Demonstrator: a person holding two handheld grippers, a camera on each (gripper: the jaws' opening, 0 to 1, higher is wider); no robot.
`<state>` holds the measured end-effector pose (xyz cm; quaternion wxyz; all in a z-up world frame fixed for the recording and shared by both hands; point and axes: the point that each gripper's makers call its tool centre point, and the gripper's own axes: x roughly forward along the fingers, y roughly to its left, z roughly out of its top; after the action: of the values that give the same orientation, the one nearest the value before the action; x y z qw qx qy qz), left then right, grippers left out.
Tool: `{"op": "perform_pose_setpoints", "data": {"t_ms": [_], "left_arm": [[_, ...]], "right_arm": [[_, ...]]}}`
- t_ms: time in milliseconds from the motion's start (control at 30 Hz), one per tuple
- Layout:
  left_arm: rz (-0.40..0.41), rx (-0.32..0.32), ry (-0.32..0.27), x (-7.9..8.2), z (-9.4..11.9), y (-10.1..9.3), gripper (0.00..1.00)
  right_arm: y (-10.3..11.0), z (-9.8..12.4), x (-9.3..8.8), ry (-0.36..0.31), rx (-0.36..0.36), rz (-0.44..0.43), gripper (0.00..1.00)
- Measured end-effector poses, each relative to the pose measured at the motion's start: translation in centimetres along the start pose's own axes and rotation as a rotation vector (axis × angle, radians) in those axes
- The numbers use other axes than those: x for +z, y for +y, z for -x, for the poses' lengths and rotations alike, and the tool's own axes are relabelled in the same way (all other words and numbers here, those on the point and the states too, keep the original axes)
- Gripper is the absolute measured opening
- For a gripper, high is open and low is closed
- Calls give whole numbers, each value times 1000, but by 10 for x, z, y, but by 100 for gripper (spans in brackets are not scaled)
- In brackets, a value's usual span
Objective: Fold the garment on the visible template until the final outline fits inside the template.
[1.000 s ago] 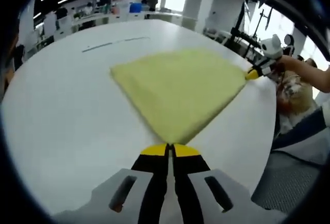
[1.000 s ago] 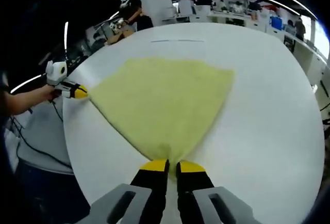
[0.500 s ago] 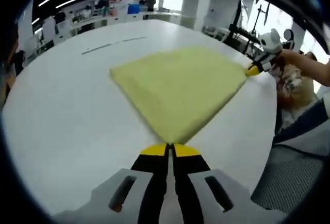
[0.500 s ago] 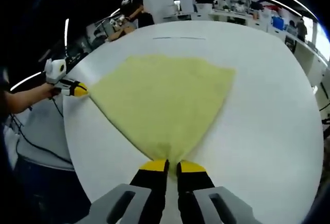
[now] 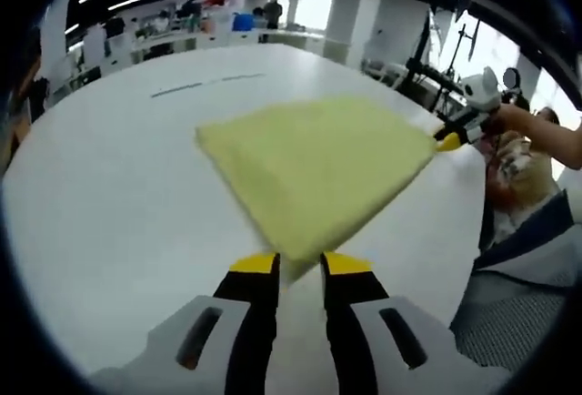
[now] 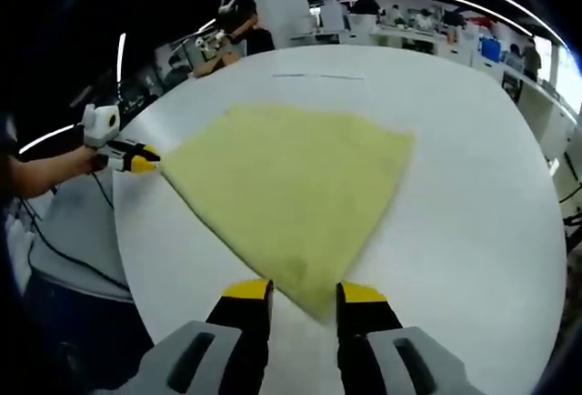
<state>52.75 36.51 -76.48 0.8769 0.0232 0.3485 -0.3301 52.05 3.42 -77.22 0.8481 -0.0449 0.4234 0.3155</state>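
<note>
Two grippers are in our record, and we find both released, each with its yellow-tipped jaws parted and a corner of the yellow cloth (image 5: 314, 167) lying in the gap without being pinched. In the left gripper view the left gripper (image 5: 299, 266) stands at the cloth's near corner, the point of fabric resting between the jaws on the white table (image 5: 109, 195). In that view we also note the right gripper (image 5: 449, 141) at the cloth's far right corner, its yellow tip just beside the fabric edge, held by a hand (image 5: 509, 120) at the table's rim. In the right gripper view the right gripper (image 6: 304, 293) has the near corner of the cloth between its open jaws, and the left gripper shows at the cloth's left corner, yellow tip next to the fabric, gripped by a hand (image 6: 91, 160) beyond the table edge. We record the cloth lying flat on the table as a folded four-sided piece with straight edges, its surface smooth and free of large wrinkles. A thin dark line (image 5: 207, 85) is marked on the table beyond the cloth's far edge, well apart from it. Beyond the table we see desks, ceiling light strips and a person (image 6: 238, 20) standing at a distance.
</note>
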Motion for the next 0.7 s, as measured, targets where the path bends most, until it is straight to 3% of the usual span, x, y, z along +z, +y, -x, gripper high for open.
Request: {"op": "perform_pose_setpoints", "data": {"t_ms": [200,333,433,700], "left_arm": [[47,3,-78,13,6,-4,40],[51,19,-130,24,12,-4,52],[43,31,-169,33,18,-4,61],[14,30,-183,42,31,-17,80]], "right_arm": [[6,6,7,-29,9,-7,44],[10,12,18,-78,2,-1,63],[14,18,26,-113,3,18,71],[30,37,40,-194,14,50,90]]}}
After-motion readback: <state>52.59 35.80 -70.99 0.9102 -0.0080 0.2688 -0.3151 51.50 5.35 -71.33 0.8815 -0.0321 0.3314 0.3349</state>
